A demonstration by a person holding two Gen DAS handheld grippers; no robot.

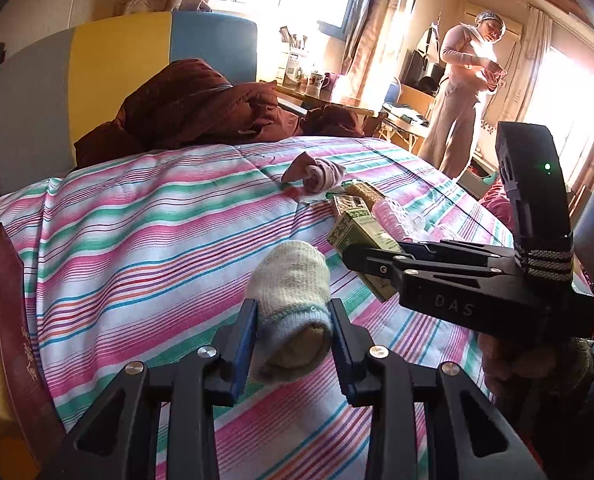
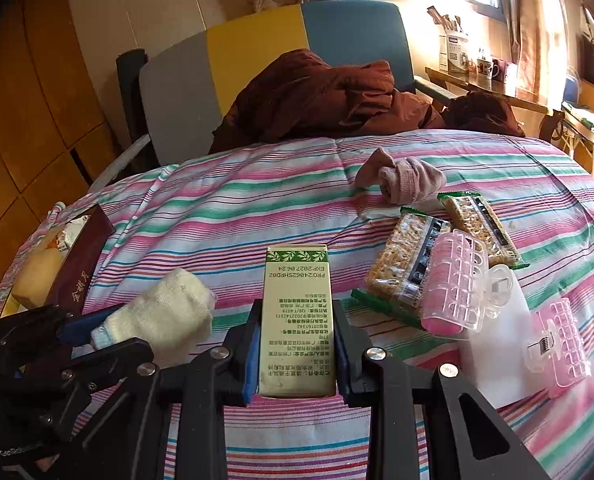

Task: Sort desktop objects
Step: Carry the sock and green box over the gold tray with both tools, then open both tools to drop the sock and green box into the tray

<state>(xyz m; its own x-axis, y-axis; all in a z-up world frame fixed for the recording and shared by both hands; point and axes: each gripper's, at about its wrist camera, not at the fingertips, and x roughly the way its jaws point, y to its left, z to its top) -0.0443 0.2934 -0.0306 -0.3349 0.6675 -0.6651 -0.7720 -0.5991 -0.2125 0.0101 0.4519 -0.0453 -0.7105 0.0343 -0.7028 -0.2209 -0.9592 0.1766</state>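
Both grippers I'm running have something clamped. Left gripper (image 1: 293, 334) pinches a rolled cream sock (image 1: 291, 304) between its blue pads, above the striped bedspread (image 1: 137, 232). Right gripper (image 2: 297, 344) is closed on a green carton (image 2: 297, 320), held lengthwise. Toward the bedspread's right edge lie two snack bars (image 2: 409, 268), pink hair rollers (image 2: 453, 284) and a pink sock (image 2: 405, 180); a dark red box (image 2: 83, 268) sits at the left edge.
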